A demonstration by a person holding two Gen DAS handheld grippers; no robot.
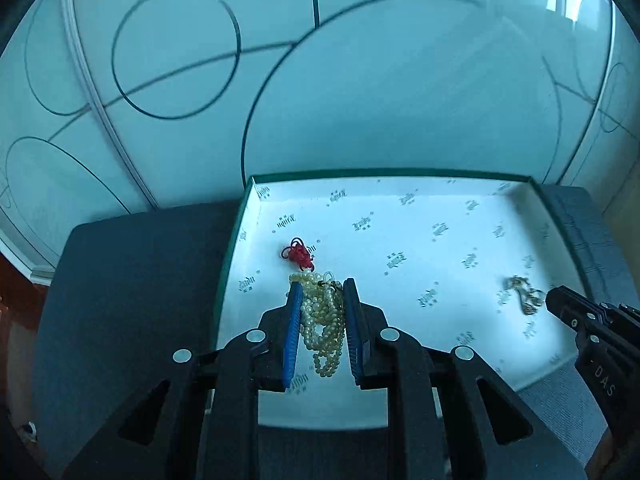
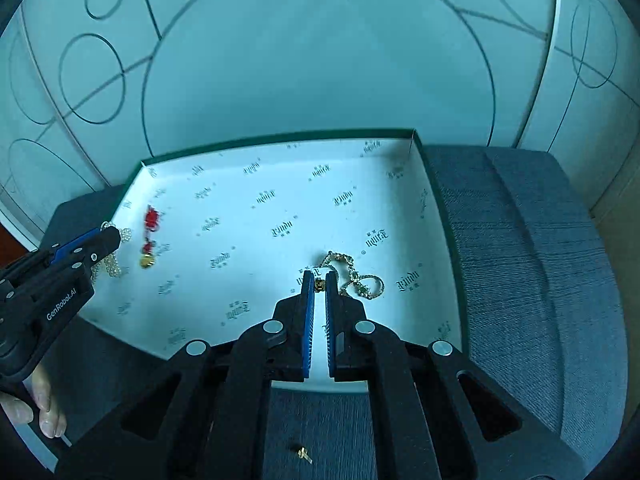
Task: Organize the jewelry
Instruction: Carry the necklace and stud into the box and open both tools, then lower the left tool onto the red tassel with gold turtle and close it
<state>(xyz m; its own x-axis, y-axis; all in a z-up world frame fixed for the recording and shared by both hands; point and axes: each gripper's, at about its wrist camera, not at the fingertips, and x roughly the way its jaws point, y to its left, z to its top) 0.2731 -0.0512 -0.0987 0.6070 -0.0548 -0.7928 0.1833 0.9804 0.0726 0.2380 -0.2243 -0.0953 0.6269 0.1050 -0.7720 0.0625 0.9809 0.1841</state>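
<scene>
A white box lid [image 1: 400, 220] with a green rim lies on a grey cushion. My left gripper [image 1: 319, 286] is shut on a bunched strand of cream pearl beads [image 1: 323, 320], whose red knotted tassel [image 1: 298, 255] trails onto the lid's left part. In the right wrist view the same beads [image 2: 114, 266] hang beside that left gripper [image 2: 106, 240], with the red tassel [image 2: 151, 218] and a small gold charm [image 2: 146, 261] next to them. My right gripper [image 2: 319, 274] is shut on a gold chain bracelet [image 2: 360, 280], which trails to the right on the lid [image 2: 280, 200].
The grey fabric cushion [image 2: 520, 260] reaches past the lid on the right. A small gold piece [image 2: 302, 453] lies on the cushion in front of the lid. A pale wall panel [image 2: 320, 60] with dark circles stands behind. A person's fingers [image 2: 44, 408] hold the left tool.
</scene>
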